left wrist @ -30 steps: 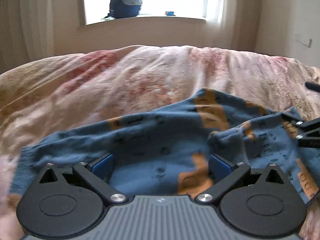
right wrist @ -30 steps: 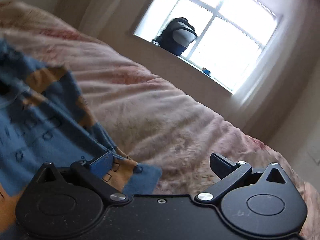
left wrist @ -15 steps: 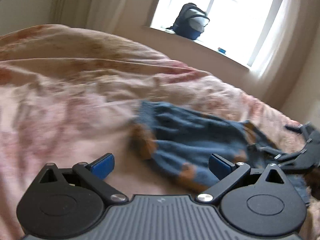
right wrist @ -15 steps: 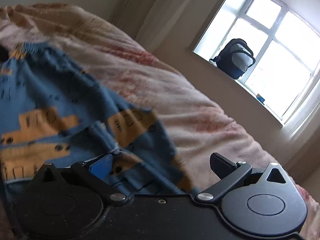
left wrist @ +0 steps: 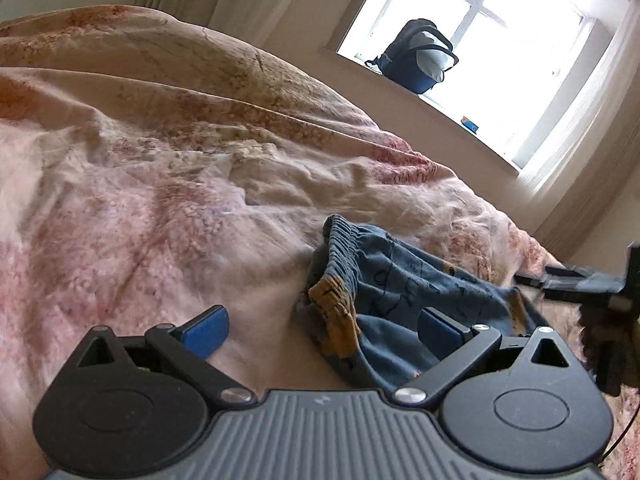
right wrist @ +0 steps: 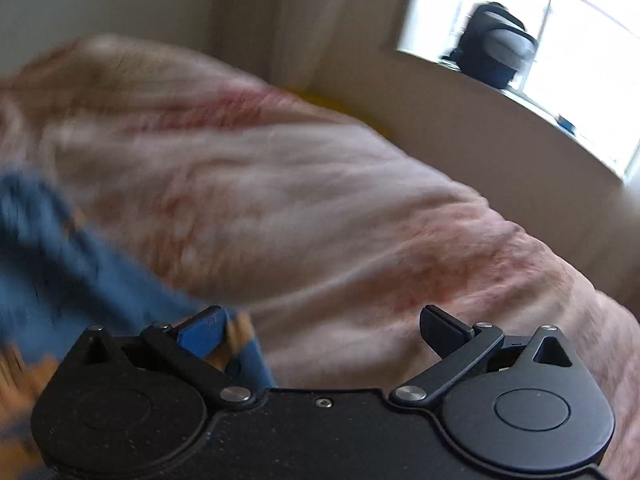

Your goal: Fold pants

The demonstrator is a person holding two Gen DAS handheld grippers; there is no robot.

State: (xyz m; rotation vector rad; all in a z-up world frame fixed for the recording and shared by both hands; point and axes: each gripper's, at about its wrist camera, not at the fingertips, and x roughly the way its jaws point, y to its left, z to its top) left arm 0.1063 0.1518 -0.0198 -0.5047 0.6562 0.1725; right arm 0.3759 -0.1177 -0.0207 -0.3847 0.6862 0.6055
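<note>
The blue pants lie bunched on the bed, lower right of the left view, waistband toward the upper left, length running off to the right. The left gripper has its fingers wide apart, empty. The right gripper is also spread; the blurred cloth beside its left finger may only touch it. A backpack sits on the windowsill.

Pants: soft blue cloth, matt, orange printed patches, ribbed elastic waistband. Bedspread: fuzzy pink-cream cloth, rumpled, matt. Left gripper: matt black plastic, ribbed grey plastic housing, shiny metal pivot pins, smooth blue pads. Right gripper: matt black plastic, dust-speckled. Backpack: dark fabric.
</note>
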